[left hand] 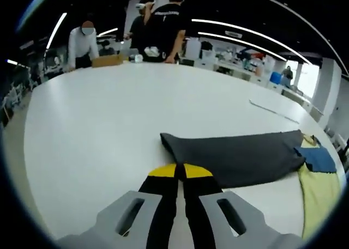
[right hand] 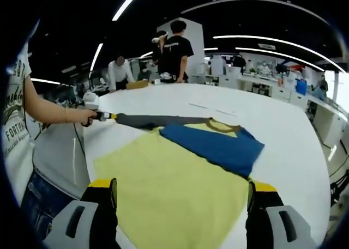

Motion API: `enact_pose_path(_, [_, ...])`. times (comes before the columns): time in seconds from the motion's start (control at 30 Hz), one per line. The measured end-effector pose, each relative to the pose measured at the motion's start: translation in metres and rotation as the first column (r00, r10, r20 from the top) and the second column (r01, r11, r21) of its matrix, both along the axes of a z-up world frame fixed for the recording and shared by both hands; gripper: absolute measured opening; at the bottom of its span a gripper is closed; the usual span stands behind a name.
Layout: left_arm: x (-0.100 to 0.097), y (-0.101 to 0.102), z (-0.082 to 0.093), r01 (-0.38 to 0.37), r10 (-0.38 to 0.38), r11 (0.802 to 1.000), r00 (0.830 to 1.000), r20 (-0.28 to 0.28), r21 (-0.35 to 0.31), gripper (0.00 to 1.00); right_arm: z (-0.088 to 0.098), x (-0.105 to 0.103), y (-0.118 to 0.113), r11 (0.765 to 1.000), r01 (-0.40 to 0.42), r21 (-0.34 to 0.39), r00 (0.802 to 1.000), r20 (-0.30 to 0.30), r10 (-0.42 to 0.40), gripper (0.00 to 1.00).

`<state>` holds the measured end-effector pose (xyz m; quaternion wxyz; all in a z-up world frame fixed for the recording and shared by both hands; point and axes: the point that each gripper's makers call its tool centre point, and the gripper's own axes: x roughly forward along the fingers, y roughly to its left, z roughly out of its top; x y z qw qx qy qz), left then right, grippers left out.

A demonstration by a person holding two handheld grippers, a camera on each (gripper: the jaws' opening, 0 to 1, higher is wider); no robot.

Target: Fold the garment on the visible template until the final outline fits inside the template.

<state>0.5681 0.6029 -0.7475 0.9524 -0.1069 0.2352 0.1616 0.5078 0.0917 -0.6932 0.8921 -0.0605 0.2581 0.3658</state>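
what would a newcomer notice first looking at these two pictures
First, the yellow, blue and dark grey garment, spread flat on the big white round table just ahead of the open right gripper. Next, its long grey sleeve, stretched out sideways, with the shut left gripper at its end. Behind, people stand at the table's far edge.

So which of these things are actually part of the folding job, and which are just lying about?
Part of the job:
- the garment, with a grey sleeve, yellow body and blue panel
- the left gripper, pinching the sleeve
- the right gripper, open over it
- the white table

Just lying about:
- the cardboard box at the far edge
- the people behind it
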Motion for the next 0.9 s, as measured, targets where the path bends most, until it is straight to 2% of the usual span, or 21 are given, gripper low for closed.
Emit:
enact_pose_path(0.03, [0.000, -0.001, 0.001, -0.001, 0.001, 1.000, 1.000, 0.003, -0.003, 0.00, 0.000, 0.000, 0.000, 1.000, -0.001, 0.003, 1.000, 0.000, 0.001, 0.99])
enact_pose_path(0.1, [0.004, -0.008, 0.004, -0.021, 0.025, 0.995, 0.999, 0.044, -0.100, 0.00, 0.001, -0.001, 0.001, 1.000, -0.002, 0.008, 1.000, -0.001, 0.002, 0.99])
enact_pose_path(0.13, [0.005, -0.010, 0.007, -0.012, 0.017, 0.995, 0.999, 0.048, -0.098, 0.00, 0.001, -0.001, 0.001, 1.000, -0.002, 0.010, 1.000, -0.002, 0.002, 0.99])
enact_pose_path(0.2, [0.008, -0.013, 0.012, 0.029, -0.028, 0.999, 0.999, 0.030, -0.038, 0.00, 0.001, -0.001, 0.002, 1.000, -0.004, 0.012, 1.000, -0.004, 0.004, 0.99])
enact_pose_path(0.3, [0.015, -0.021, 0.019, 0.057, -0.055, 0.997, 0.997, 0.049, -0.043, 0.00, 0.000, -0.002, 0.004, 1.000, -0.010, 0.015, 1.000, -0.005, 0.010, 0.99])
enact_pose_path(0.43, [0.025, -0.032, 0.028, 0.123, -0.123, 0.992, 0.991, 0.059, 0.004, 0.00, 0.000, -0.003, 0.005, 1.000, -0.012, 0.021, 1.000, -0.007, 0.013, 0.99])
enact_pose_path(0.57, [0.033, -0.042, 0.035, 0.171, -0.172, 0.985, 0.982, 0.077, 0.019, 0.00, -0.001, -0.003, 0.006, 0.999, -0.008, 0.031, 1.000, -0.007, 0.008, 0.99])
enact_pose_path(0.67, [0.038, -0.049, 0.039, 0.194, -0.194, 0.981, 0.977, 0.091, 0.015, 0.00, 0.001, -0.003, 0.007, 0.998, -0.006, 0.057, 1.000, -0.010, 0.006, 0.99])
enact_pose_path(0.77, [0.040, -0.055, 0.043, 0.194, -0.191, 0.981, 0.975, 0.113, -0.016, 0.00, 0.001, -0.004, 0.009, 0.998, -0.009, 0.066, 1.000, -0.007, 0.010, 0.99])
enact_pose_path(0.9, [0.044, -0.066, 0.049, 0.224, -0.220, 0.974, 0.967, 0.129, -0.020, 0.00, 0.007, -0.002, 0.011, 0.996, -0.011, 0.088, 1.000, 0.023, 0.009, 0.99])
